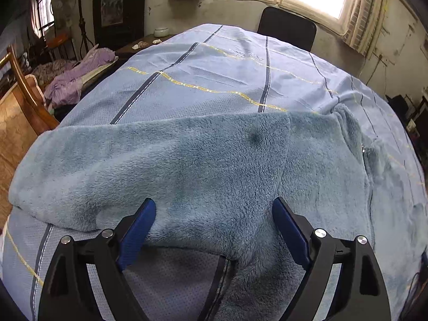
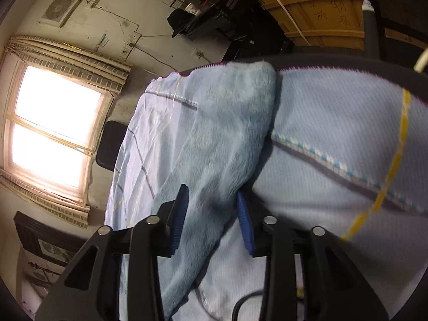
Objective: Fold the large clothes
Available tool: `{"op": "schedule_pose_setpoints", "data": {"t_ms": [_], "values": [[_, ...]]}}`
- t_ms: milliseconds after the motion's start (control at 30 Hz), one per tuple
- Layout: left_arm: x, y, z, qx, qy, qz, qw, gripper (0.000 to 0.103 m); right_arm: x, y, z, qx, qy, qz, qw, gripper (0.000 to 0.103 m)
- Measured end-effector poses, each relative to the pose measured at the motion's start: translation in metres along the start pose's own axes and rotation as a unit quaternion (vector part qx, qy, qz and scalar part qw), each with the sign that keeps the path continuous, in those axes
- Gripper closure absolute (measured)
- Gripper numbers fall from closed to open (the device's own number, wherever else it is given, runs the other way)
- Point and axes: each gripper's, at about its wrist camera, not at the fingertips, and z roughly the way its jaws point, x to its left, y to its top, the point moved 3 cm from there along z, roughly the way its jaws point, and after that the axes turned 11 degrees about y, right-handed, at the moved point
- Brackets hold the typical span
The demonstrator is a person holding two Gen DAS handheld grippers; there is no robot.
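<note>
The fleece (image 1: 200,165) lies across the near edge of the bed (image 1: 214,75). My left tongs (image 1: 214,210) are wide open above it, empty. My right tongs (image 2: 212,200) are half open around a fold, not yet pinching. I should grip both layers firmly before lifting.

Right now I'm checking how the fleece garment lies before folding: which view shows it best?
The left wrist view: the blue fleece garment spreads across the striped bedsheet with its upper edge visible. The right wrist view shows only a narrow blurred strip of it running between the right gripper fingers.
</note>
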Motion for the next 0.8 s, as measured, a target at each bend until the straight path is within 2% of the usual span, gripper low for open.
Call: {"op": "schedule_pose_setpoints", "data": {"t_ms": [33,67,167,267,400,533,600,633,667,800], "values": [[0.0,0.0,0.001,0.0,0.001,0.002,1.0,0.013,-0.002,0.004,0.001,-0.003,-0.003,-0.002,1.0,0.09],[0.0,0.0,0.001,0.0,0.001,0.002,1.0,0.013,-0.004,0.007,0.0,-0.007,0.001,-0.002,1.0,0.098],[0.003,0.0,0.001,-0.001,-0.005,-0.003,1.0,0.013,0.012,0.005,-0.025,-0.037,0.033,-0.035,0.998,0.098],[0.006,0.0,-0.004,-0.01,-0.003,-0.009,0.9999,0.013,0.024,-0.008,-0.052,-0.065,0.01,-0.073,0.995,0.098],[0.005,-0.002,0.0,-0.001,0.006,-0.002,1.0,0.013,0.005,-0.01,-0.048,-0.049,-0.025,-0.043,0.998,0.098],[0.004,-0.002,0.001,-0.002,0.011,0.003,0.9999,0.013,-0.023,-0.012,-0.037,-0.029,-0.03,0.029,0.999,0.092],[0.004,-0.002,0.001,-0.001,0.01,0.003,0.9999,0.013,-0.025,-0.011,-0.044,-0.037,-0.02,0.043,0.998,0.083],[0.004,-0.001,0.0,-0.003,0.008,0.001,1.0,0.013,-0.024,-0.011,-0.052,-0.056,-0.022,0.042,0.997,0.073],[0.006,-0.001,-0.004,-0.009,0.004,-0.001,1.0,0.013,-0.023,-0.011,-0.063,-0.074,-0.024,0.039,0.996,0.071],[0.008,0.004,-0.03,-0.067,0.0,-0.005,0.9977,0.013,0.006,-0.017,-0.108,-0.175,-0.016,-0.021,0.984,0.071]]}}
